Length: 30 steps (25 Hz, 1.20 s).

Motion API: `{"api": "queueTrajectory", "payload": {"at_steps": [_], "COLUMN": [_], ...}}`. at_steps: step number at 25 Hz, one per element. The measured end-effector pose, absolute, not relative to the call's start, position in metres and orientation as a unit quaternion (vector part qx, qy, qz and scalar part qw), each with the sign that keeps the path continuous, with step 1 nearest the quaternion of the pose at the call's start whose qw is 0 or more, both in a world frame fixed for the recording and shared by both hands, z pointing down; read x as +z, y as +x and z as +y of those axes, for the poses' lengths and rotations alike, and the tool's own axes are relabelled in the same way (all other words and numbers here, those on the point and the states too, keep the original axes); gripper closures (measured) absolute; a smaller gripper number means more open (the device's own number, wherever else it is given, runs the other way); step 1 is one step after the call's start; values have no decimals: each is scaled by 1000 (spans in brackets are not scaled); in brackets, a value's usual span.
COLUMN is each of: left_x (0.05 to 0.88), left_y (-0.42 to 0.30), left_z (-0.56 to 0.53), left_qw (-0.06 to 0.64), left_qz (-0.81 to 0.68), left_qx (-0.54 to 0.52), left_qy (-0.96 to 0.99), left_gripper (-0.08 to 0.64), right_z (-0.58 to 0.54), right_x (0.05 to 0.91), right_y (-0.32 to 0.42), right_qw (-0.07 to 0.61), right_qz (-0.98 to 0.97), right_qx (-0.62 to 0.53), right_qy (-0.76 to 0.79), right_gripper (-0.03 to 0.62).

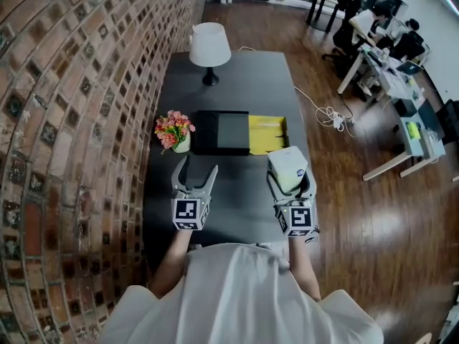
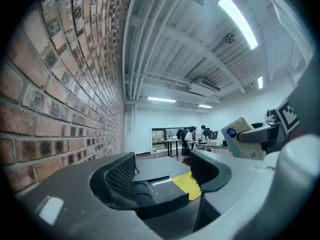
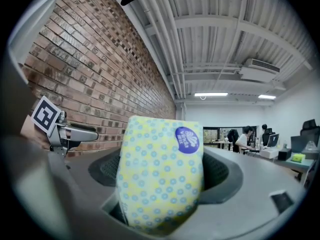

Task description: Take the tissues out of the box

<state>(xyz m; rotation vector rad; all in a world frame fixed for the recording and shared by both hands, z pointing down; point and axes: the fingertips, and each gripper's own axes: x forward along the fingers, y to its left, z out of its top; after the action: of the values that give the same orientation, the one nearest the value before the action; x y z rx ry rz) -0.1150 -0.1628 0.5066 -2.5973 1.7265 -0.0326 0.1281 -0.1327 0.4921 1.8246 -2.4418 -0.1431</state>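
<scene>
A pack of tissues (image 1: 288, 168), yellow-white with blue dots and a round blue sticker, stands upright between the jaws of my right gripper (image 1: 291, 183), which is shut on it above the dark table (image 1: 244, 206). In the right gripper view the pack (image 3: 160, 159) fills the gap between the pads. The box (image 1: 222, 132) lies behind both grippers, with a black lid on the left and a yellow inside (image 1: 267, 133) showing on the right. My left gripper (image 1: 198, 167) hovers open and empty, in front of the box (image 2: 162, 193).
A white lamp (image 1: 209, 49) stands at the table's far end. A small pot of flowers (image 1: 173, 130) sits left of the box. A brick wall (image 1: 64, 120) runs along the left. Right of the table are wooden floor, a cable (image 1: 326, 113) and desks with people.
</scene>
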Motion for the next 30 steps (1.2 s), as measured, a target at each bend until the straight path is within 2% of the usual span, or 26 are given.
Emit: {"api": "queueTrajectory", "payload": {"at_steps": [30], "left_x": [510], "left_y": [-101], "left_z": [-171], "left_qw": [13], "left_qz": [531], "left_qx": [-23], "left_qy": [-847], "left_gripper": [230], "right_z": [-134], "right_x": [486], "right_y": [137], "right_qw": [22], "right_qz": [-792], "right_qx": [-36], "right_qy": [609], "right_gripper": [150]}}
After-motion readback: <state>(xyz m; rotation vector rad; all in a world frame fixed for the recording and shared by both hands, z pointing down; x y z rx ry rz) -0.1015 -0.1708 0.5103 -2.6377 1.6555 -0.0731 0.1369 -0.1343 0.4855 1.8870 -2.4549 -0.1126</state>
